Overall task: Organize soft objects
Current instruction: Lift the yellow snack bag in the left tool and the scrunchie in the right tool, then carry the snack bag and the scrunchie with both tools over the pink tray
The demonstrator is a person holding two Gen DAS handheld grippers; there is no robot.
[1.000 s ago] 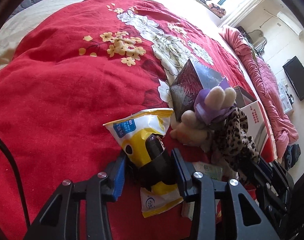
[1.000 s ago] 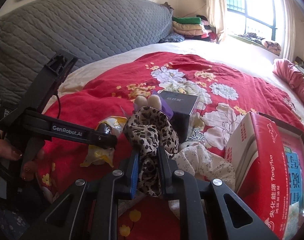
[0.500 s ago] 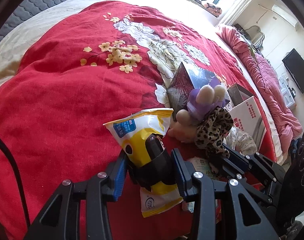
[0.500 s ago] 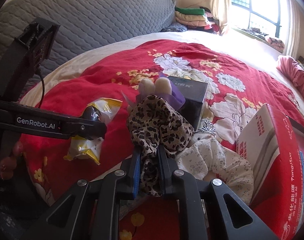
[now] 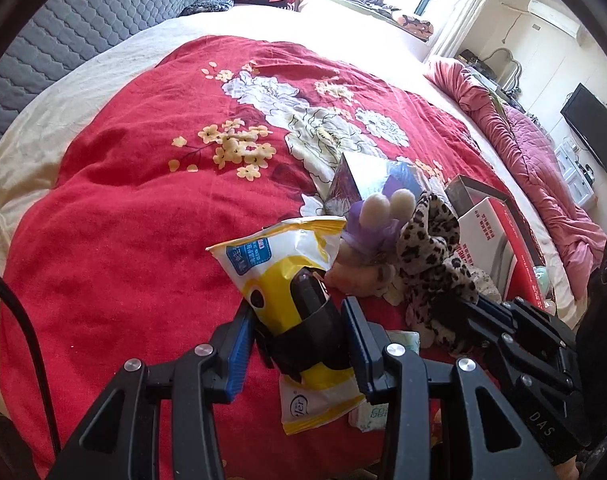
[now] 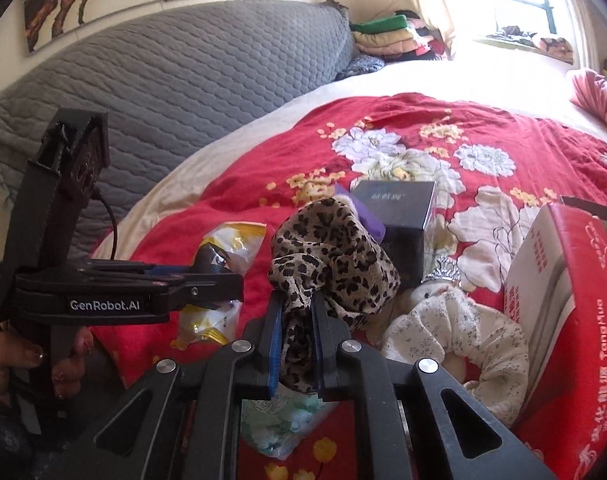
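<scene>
My left gripper (image 5: pixel 297 320) is shut on a yellow-and-white packet (image 5: pixel 279 252), gripping it across its dark middle band just above the red floral blanket (image 5: pixel 143 200). The right wrist view shows that packet (image 6: pixel 231 240) from the side in the left gripper (image 6: pixel 219 280). My right gripper (image 6: pixel 296 308) has a leopard-print cloth (image 6: pixel 327 248) bunched between its blue pads, and its jaws are closing on it. From the left wrist view the leopard-print cloth (image 5: pixel 431 248) hangs from the right gripper (image 5: pixel 451 308) beside a plush toy (image 5: pixel 375 220) with a purple wrap.
A white flowered scrunchie (image 6: pixel 455 324) lies to the right of the cloth. Behind it stands a dark box (image 6: pixel 399 208), with a red carton (image 6: pixel 571 304) at the right edge. A tissue pack (image 6: pixel 279 420) lies under my right gripper. A grey quilted headboard (image 6: pixel 183 80) runs along the back.
The left gripper has risen with the packet and tipped up, bringing more of the room into view. The right gripper, still on the leopard cloth, has rolled slightly and squeezed tighter.
</scene>
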